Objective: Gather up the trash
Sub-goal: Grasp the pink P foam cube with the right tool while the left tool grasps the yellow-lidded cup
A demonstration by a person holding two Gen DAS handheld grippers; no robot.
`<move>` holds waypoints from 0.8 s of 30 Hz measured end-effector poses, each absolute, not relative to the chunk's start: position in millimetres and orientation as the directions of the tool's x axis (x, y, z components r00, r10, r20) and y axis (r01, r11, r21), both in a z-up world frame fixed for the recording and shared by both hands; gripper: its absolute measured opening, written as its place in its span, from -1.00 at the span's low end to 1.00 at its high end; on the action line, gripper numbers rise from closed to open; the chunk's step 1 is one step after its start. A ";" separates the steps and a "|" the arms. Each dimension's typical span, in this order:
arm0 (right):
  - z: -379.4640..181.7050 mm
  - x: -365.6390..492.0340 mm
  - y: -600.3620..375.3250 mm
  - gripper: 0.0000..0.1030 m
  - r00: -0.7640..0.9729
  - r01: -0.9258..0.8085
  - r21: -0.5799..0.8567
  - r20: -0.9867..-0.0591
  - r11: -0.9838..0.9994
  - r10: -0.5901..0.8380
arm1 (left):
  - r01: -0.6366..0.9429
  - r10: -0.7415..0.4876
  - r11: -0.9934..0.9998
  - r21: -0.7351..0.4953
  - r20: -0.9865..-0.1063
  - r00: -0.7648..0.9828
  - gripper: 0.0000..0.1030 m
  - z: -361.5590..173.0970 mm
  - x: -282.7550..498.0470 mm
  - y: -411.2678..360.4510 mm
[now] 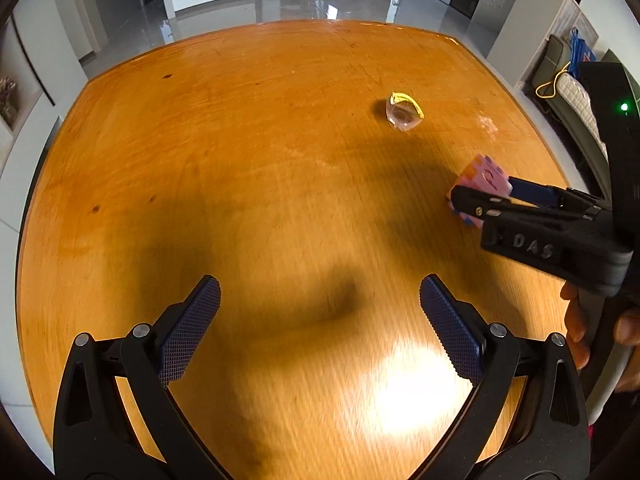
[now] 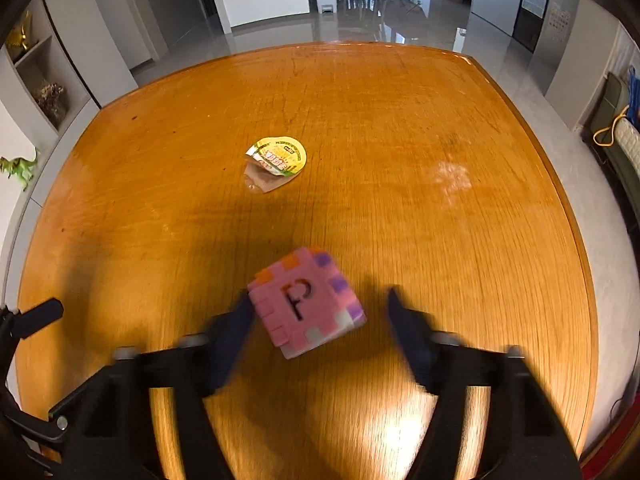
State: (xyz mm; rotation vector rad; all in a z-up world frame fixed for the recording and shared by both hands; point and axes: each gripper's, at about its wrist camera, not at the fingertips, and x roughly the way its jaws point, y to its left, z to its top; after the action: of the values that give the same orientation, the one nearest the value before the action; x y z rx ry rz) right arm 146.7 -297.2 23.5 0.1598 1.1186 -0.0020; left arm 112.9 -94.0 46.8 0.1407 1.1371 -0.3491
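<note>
Right wrist view shows the right gripper (image 2: 320, 320) with its jaws set around a pink foam letter cube (image 2: 306, 304); the left pad touches it, the right pad stands clear, so the cube is not yet pinched. Farther out on the counter (image 2: 440, 240) lies an empty jelly cup (image 2: 276, 162) with its yellow lid peeled back, untouched. The left gripper (image 1: 320, 312) hangs with jaws wide and nothing between them. No bin is visible on the counter, so collection appears barely begun.
</note>
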 end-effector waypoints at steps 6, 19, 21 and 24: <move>33.2 158.8 -327.8 -0.11 0.451 0.164 0.153 -0.890 0.975 0.064 | 0.377 -0.193 0.925 -0.040 -0.906 0.377 0.87 42.8 145.5 -128.2; 55.1 181.1 -357.3 -0.11 0.466 0.244 0.092 -0.884 0.966 -0.033 | 0.491 -0.238 0.871 -0.018 -0.890 0.389 0.43 25.2 225.8 -209.6; 53.5 182.9 -357.9 -0.11 0.464 0.241 0.082 -0.885 0.967 -0.041 | 0.511 -0.240 0.860 -0.018 -0.897 0.372 -0.11 19.9 230.7 -215.9; 50.4 180.1 -356.2 -0.11 0.463 0.228 0.080 -0.886 0.970 -0.036 | 0.525 -0.257 0.851 -0.026 -0.892 0.372 -0.25 20.5 231.7 -217.6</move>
State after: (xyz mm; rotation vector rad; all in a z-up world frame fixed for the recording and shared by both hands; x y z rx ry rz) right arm 180.1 -356.2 50.4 0.1977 1.0792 -0.1638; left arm 231.7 -217.6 20.5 0.2821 1.0799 -0.5092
